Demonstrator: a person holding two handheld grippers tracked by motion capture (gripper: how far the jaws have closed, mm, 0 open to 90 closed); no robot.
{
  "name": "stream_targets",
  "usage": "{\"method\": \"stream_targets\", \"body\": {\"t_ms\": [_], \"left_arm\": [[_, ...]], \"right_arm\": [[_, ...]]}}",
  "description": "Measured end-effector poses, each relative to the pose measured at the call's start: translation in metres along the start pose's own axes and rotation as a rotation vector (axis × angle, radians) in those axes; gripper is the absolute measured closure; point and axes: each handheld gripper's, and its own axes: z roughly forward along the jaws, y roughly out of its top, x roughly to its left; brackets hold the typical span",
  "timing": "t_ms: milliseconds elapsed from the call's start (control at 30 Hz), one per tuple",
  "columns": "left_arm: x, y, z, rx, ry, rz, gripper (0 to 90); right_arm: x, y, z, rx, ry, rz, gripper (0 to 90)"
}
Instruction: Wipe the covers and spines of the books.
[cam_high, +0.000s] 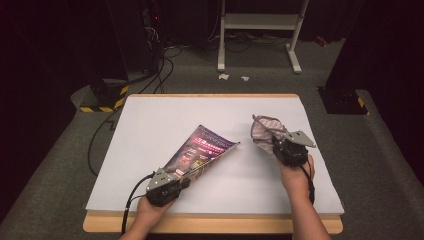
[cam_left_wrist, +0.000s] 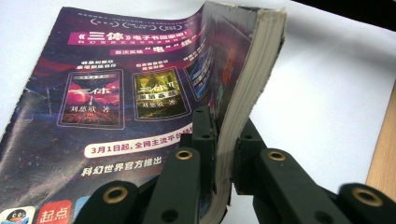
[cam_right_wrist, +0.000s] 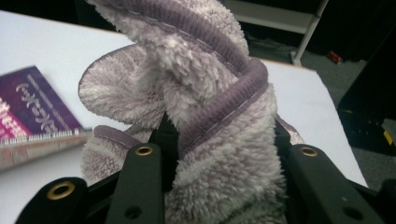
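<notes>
A thick paperback book (cam_high: 202, 150) with a purple cover lies tilted on the white table top (cam_high: 150, 130), one long side lifted. My left gripper (cam_high: 184, 179) is shut on the book (cam_left_wrist: 140, 93) at its near corner, a jaw on each side of the page block, seen close in the left gripper view at the left gripper (cam_left_wrist: 224, 154). A fluffy lilac cloth (cam_high: 265, 131) with a darker hem hangs bunched above the table at the right. My right gripper (cam_high: 276, 145) is shut on the cloth (cam_right_wrist: 210, 140), and the folds fill the gap between the jaws of the right gripper (cam_right_wrist: 224, 158).
The wooden table edge (cam_high: 210, 224) runs along the near side. Beyond the table are grey carpet, cables (cam_high: 165, 65), a white stand frame (cam_high: 260, 25) and black-and-yellow striped bases (cam_high: 105, 100). The book's far corner (cam_right_wrist: 37, 121) lies left of the cloth in the right gripper view.
</notes>
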Motion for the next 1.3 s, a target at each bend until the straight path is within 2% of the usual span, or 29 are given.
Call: {"method": "stream_targets", "body": {"t_ms": [467,733,900,1133,1300], "left_arm": [[0.0,0.0,0.0,-0.001,0.0,0.001,82.0],[0.001,0.0,0.001,0.002,-0.007,0.003,81.6],[0.0,0.0,0.002,0.006,-0.009,0.008,80.2],[-0.001,0.0,0.002,0.007,-0.004,0.011,79.8],[-0.001,0.0,0.002,0.007,-0.003,0.011,79.8]], "right_arm": [[0.005,-0.058,-0.006,0.104,0.002,-0.024,59.1],[-0.004,-0.08,-0.005,0.197,0.044,-0.003,55.4],[-0.004,-0.082,-0.002,0.208,0.064,-0.013,49.4],[-0.008,-0.079,-0.004,0.217,0.115,0.018,34.5],[-0.013,-0.075,-0.008,0.208,0.134,0.047,27.0]]}}
